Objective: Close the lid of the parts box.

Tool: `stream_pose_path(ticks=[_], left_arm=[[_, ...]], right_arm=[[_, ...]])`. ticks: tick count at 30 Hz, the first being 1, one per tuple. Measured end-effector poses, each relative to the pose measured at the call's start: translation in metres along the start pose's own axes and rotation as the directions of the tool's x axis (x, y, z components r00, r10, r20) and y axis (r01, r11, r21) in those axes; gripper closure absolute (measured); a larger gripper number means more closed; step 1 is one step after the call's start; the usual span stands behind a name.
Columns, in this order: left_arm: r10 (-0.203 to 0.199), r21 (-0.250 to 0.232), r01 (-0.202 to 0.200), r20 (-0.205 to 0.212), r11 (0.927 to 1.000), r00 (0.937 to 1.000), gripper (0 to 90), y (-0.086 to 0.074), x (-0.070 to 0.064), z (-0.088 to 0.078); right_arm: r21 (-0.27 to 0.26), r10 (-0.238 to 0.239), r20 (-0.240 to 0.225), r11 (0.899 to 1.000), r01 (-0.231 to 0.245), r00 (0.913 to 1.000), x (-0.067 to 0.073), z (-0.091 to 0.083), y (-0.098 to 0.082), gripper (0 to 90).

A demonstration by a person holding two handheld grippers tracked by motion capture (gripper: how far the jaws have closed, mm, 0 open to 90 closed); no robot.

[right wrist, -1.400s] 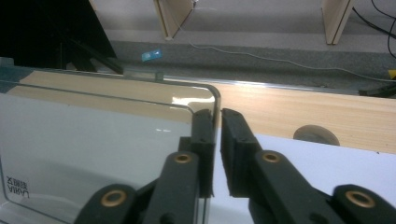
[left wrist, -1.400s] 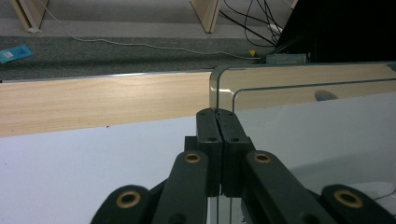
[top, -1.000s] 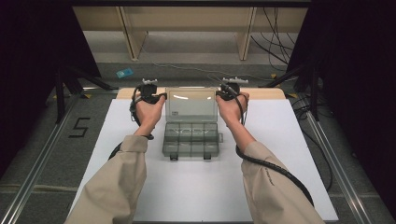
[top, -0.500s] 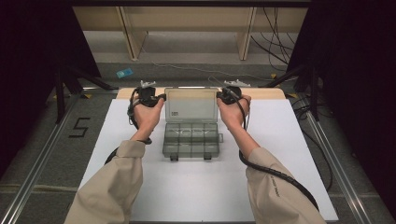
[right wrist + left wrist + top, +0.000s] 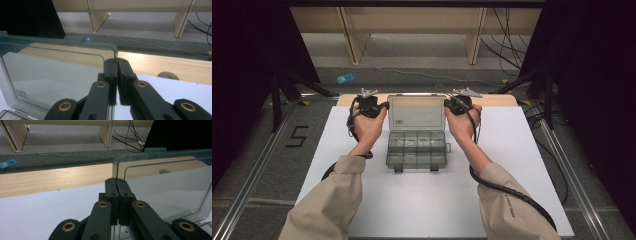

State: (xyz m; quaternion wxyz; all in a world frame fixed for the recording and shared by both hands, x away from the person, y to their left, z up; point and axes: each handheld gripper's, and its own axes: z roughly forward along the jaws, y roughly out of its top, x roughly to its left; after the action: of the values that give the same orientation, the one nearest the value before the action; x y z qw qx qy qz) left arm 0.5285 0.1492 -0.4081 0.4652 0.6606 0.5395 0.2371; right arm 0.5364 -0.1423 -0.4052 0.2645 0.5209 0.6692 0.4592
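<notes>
A clear plastic compartment box is seen lying open at the middle of a white table, its see-through lid raised at the far side, towards a strip of pale wood that edges the tabletop. The lid is gripped at both side edges. On the left, the left gripper is held against the lid's left edge by the person's left hand; in the left gripper view its black jaws are shown pressed together on the thin rim of the lid, with almost no gap between them. On the right, the right gripper is held by the right hand against the lid's right edge; in the right gripper view its jaws are likewise clamped narrowly on the rim of the lid, near its rounded top corner. The tray part of the box, divided into small compartments, is left resting flat on the table between the two forearms, which are covered by beige sleeves. A black cable is seen trailing from the right gripper along the right forearm. Beyond the table, a grey floor and the legs of a wooden frame can be made out.
</notes>
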Motion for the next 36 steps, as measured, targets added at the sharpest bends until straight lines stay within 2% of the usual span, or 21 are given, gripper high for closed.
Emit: stream_pose_path(ticks=[13,34,36], left_arm=[[0.018,-0.024,-0.018,-0.002,0.9995,0.9998,88.8,-0.006,-0.003,-0.010],[0.049,-0.053,-0.049,0.011,0.9974,0.9987,88.7,-0.016,-0.007,-0.027],[0.060,-0.053,-0.059,0.013,0.9969,0.9981,88.8,-0.017,-0.008,-0.030]], right_arm=[[-0.014,-0.025,0.002,1.000,0.025,0.9997,0.004,-0.012,-0.004,87.8],[-0.043,-0.050,-0.019,0.998,0.049,0.9986,0.007,-0.028,-0.012,88.0],[-0.033,-0.052,-0.020,0.998,0.052,0.9984,0.008,-0.031,-0.012,88.0]])
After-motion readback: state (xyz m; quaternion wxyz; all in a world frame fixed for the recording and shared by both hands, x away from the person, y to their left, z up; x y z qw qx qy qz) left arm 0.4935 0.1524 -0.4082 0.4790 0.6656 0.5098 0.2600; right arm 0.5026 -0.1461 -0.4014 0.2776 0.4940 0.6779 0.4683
